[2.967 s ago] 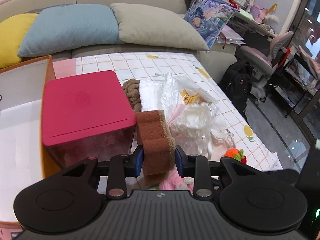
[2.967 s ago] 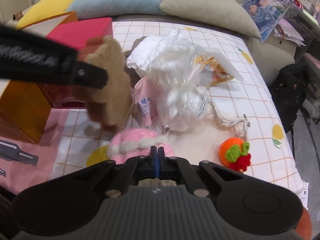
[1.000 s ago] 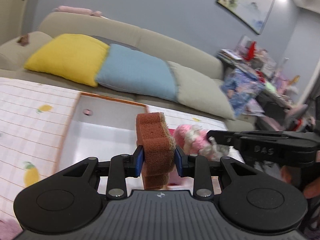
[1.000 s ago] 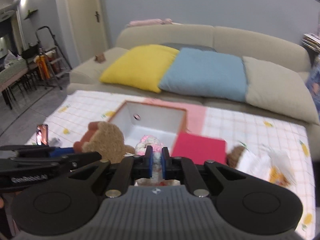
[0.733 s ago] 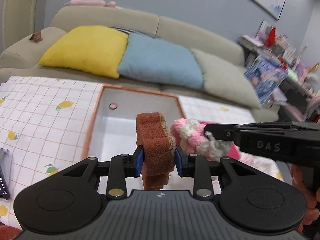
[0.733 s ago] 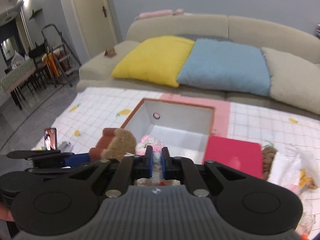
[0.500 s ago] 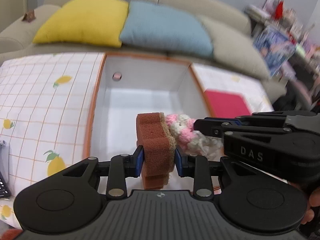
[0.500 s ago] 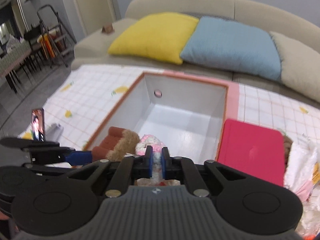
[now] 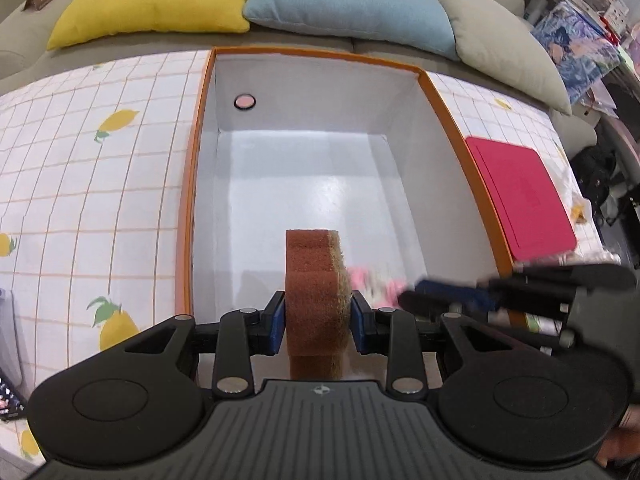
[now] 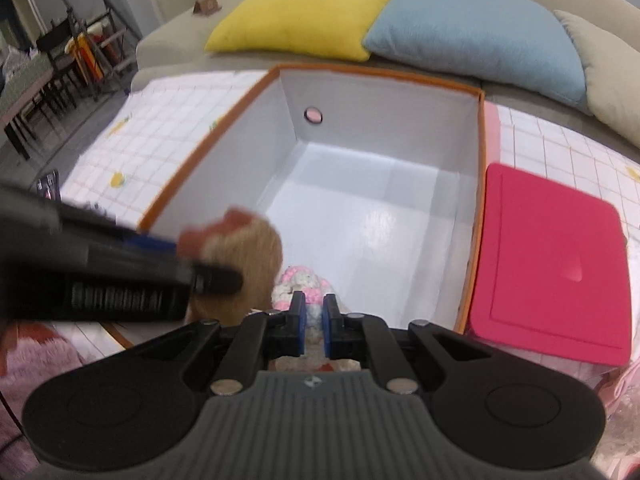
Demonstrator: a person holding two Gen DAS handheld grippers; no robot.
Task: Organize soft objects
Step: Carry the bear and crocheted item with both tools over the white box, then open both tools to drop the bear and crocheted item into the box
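Two grippers tilt down over the orange-rimmed box (image 9: 448, 116) at frame centre: the left gripper (image 9: 318, 322) clamps a brown sponge (image 9: 316, 280), the right gripper (image 10: 313, 326) pinches a pink-white knitted toy (image 10: 302, 280). Right of the box sits a red lid (image 10: 552, 264); cushions (image 10: 472, 24) line the top.

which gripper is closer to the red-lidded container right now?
Right. The right gripper, shut on the pink knit toy, sits beside the red-lidded container. The left gripper, clamping the brown sponge, is farther off, on the right gripper's far side.
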